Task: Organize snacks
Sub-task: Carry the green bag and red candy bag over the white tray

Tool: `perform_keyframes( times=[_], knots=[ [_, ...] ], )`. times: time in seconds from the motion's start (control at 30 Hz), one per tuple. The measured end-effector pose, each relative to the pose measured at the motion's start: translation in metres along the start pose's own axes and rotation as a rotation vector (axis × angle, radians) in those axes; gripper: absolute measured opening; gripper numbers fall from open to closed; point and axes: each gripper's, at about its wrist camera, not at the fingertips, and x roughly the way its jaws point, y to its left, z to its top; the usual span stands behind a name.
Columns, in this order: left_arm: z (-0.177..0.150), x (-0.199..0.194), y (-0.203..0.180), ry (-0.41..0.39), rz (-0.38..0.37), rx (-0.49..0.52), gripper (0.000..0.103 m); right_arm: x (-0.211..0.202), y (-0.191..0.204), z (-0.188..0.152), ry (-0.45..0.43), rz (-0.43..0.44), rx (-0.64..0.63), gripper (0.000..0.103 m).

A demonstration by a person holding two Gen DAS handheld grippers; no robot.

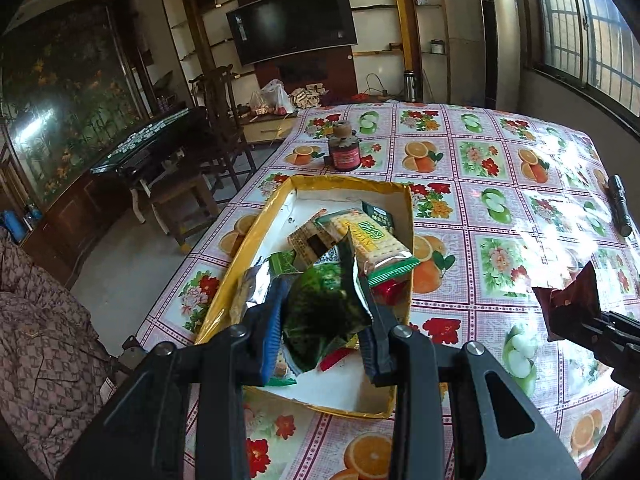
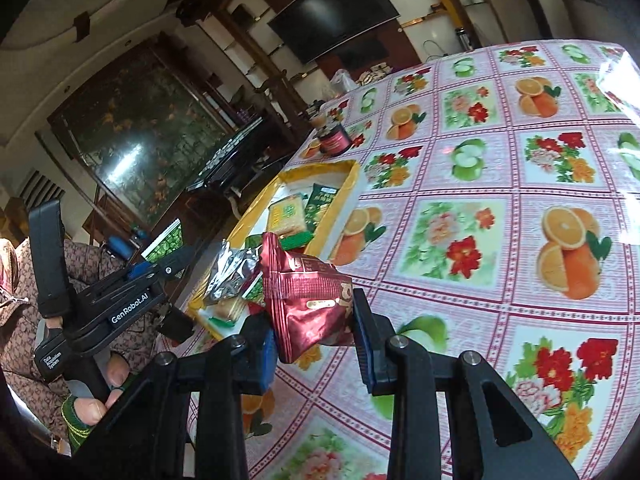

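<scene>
A yellow-rimmed cardboard box (image 1: 408,216) with a white floor lies on the fruit-patterned tablecloth and holds several snack packets, among them a green cracker pack (image 1: 376,240). My left gripper (image 1: 324,320) is shut on a dark green foil snack packet (image 1: 324,308), held just over the box's near half. My right gripper (image 2: 316,328) is shut on a dark red snack packet (image 2: 308,300), held over the cloth to the right of the box (image 2: 352,176). That red packet (image 1: 568,300) and the right gripper's fingers (image 1: 600,328) show at the right edge of the left wrist view.
A dark jar with a cork-coloured lid (image 1: 344,148) stands on the cloth beyond the box. A black pen-like torch (image 1: 620,204) lies at the table's right side. Chairs and a dark side table (image 1: 160,148) stand left of the table. A person's patterned sleeve (image 1: 44,340) fills the lower left.
</scene>
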Motion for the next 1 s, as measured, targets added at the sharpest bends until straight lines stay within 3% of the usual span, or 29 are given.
perform_keyframes(
  times=[0.67, 1.0],
  knots=[
    [-0.012, 0.023, 0.047, 0.041, 0.022, -0.082, 0.035, 0.040, 0.042, 0.011, 0.046, 0.055, -0.034, 0.032],
    [-0.019, 0.041, 0.064, 0.081, 0.007, -0.112, 0.035, 0.083, 0.060, 0.020, 0.081, 0.092, -0.032, 0.032]
  ],
)
